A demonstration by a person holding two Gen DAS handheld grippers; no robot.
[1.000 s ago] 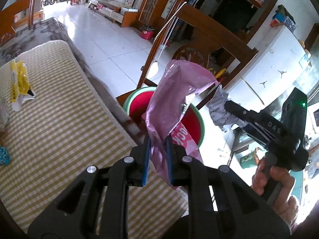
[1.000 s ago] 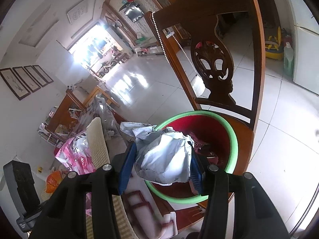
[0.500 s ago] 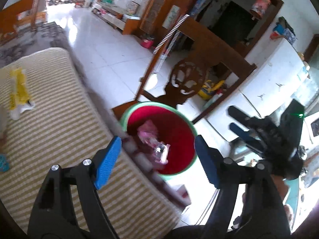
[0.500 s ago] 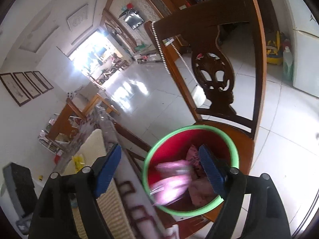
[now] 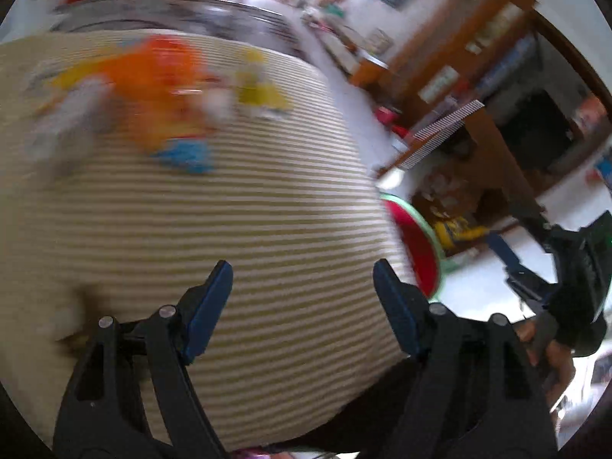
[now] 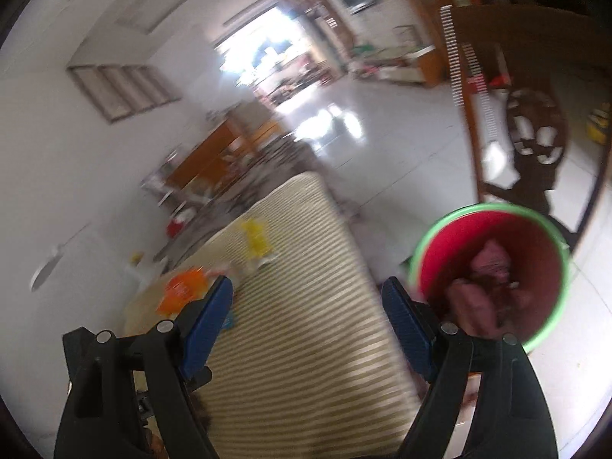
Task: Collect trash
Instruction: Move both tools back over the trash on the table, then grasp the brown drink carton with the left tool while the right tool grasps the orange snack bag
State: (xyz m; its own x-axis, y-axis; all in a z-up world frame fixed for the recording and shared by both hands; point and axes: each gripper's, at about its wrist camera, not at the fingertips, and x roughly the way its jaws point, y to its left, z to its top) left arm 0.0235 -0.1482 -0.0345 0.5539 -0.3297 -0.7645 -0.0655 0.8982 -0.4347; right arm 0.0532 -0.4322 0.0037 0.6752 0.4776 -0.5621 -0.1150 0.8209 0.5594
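Trash [image 5: 168, 88] blurred: orange, yellow, blue wrappers on striped cloth [image 5: 229, 229]; left claw [image 5: 302, 287], right claw [image 6: 308, 304] both apart, empty.

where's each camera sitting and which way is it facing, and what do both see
Left wrist: sits on the left gripper, angled down over the striped table toward blurred wrappers; its open fingers show, plus the right gripper and the hand holding it.
Right wrist: sits on the right gripper, facing along the table toward the room; only its open fingers show.
Shared: the table, the orange wrapper, the red bin and the chair.
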